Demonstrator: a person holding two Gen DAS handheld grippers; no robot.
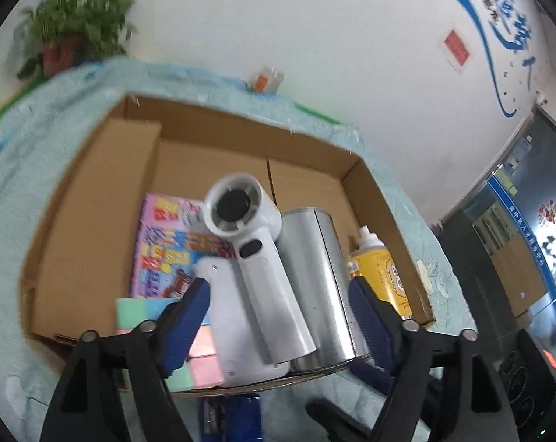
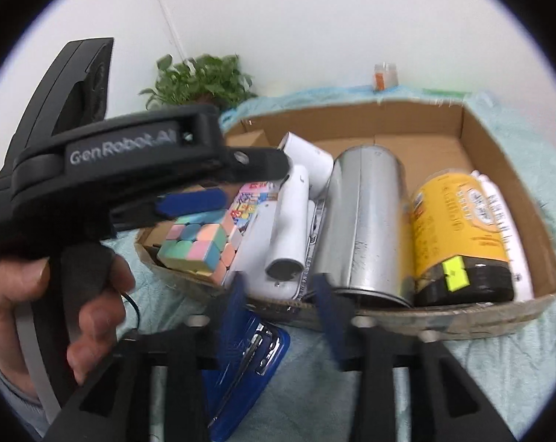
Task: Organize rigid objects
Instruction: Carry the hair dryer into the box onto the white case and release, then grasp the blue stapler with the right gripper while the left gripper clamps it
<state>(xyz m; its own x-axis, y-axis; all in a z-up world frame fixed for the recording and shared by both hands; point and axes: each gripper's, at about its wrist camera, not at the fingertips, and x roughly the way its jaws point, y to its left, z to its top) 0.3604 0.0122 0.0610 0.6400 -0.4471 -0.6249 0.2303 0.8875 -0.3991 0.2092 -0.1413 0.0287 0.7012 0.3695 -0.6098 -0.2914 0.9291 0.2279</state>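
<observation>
A shallow cardboard box (image 1: 75,221) (image 2: 506,169) lies on a pale blue cloth. In it lie a white handheld fan (image 1: 256,258) (image 2: 292,213), a silver tin can (image 1: 315,287) (image 2: 362,221), a yellow bottle (image 1: 377,269) (image 2: 458,232), a pastel puzzle cube (image 1: 200,353) (image 2: 193,246) and a colourful flat pack (image 1: 164,246). My left gripper (image 1: 278,294) is open above the fan and can, holding nothing; it also shows in the right wrist view (image 2: 189,199). My right gripper (image 2: 281,294) is open, empty, at the box's near wall. A blue stapler (image 2: 248,364) lies on the cloth under it.
A potted plant (image 1: 75,25) (image 2: 200,81) stands at the wall behind the table. A small orange-labelled jar (image 1: 267,79) (image 2: 384,75) stands at the table's far edge. A dark cabinet and glass door (image 1: 517,239) are to the right.
</observation>
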